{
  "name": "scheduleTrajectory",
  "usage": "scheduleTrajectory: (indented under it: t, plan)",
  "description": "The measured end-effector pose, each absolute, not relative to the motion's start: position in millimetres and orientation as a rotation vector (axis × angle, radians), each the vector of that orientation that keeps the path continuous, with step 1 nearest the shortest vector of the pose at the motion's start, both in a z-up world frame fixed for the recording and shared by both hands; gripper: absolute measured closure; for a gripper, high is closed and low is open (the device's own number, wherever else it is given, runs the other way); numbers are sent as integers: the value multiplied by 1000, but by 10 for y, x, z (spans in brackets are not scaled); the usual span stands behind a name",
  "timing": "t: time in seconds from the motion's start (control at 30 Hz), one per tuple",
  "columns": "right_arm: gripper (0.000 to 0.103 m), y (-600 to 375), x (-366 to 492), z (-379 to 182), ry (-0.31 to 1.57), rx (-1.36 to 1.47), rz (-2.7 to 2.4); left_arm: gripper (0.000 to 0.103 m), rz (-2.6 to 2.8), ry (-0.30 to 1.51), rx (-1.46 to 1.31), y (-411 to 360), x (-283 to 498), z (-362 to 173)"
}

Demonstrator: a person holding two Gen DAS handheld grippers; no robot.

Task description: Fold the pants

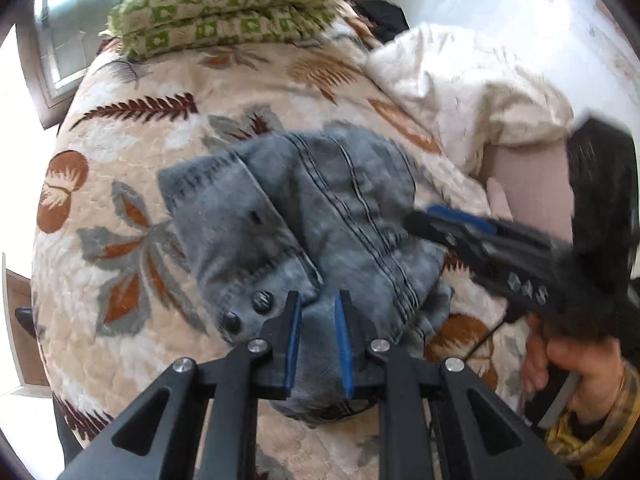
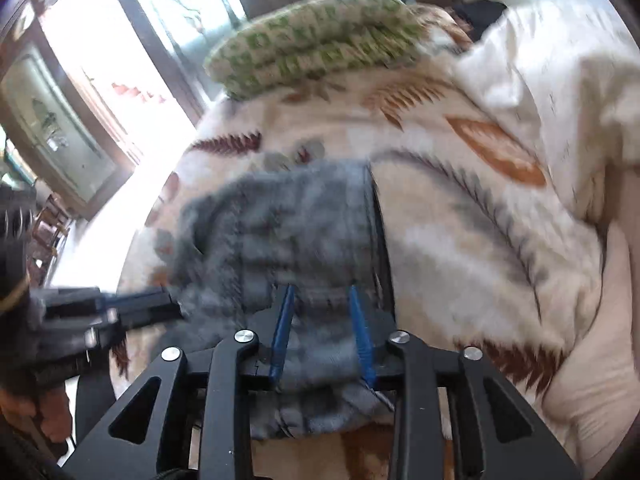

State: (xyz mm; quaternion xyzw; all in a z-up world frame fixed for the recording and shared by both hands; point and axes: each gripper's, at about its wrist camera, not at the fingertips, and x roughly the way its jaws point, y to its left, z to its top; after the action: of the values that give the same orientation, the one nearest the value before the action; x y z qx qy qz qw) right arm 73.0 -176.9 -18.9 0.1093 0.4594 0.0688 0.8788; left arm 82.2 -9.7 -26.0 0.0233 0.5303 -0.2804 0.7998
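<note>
Left wrist view: folded pants (image 1: 304, 216) lie lengthwise away from camera.

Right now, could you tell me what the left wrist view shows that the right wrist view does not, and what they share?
Only the left wrist view shows two dark metal buttons on the jeans, and a hand in a plaid sleeve gripping the right gripper.

Only the right wrist view shows a wood-framed mirror by the bright window.

Both show the jeans bunched on the leaf-print bedspread, the green patterned pillows, a white blanket, and denim between the left gripper fingers.
</note>
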Motion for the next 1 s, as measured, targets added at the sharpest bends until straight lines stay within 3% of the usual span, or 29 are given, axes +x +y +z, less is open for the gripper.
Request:
scheduleTrajectory:
  t: [0.2,0.37,0.47,0.53,0.57,0.73,1.0]
  plan:
    - [75,-1778,919,-832,1107,191,130,84,-561,1131,98,-278,827,-524]
    - [71,-1802,825,-611,1072,162,113,80,-501,1084,158,-313,748,-384]
    - [65,-1827,677,-429,1033,161,78,66,-460,1066,137,-258,657,-265]
    - [59,-1823,561,-335,1022,160,55,38,-428,1028,151,-234,560,-179]
    - [57,-1810,500,-294,1016,160,50,34,-411,1007,163,-220,509,-142]
    - [39,-1738,99,-69,963,142,48,27,-355,937,220,-138,295,6]
    - [24,-1621,-308,164,852,135,71,16,-293,918,175,62,142,52]
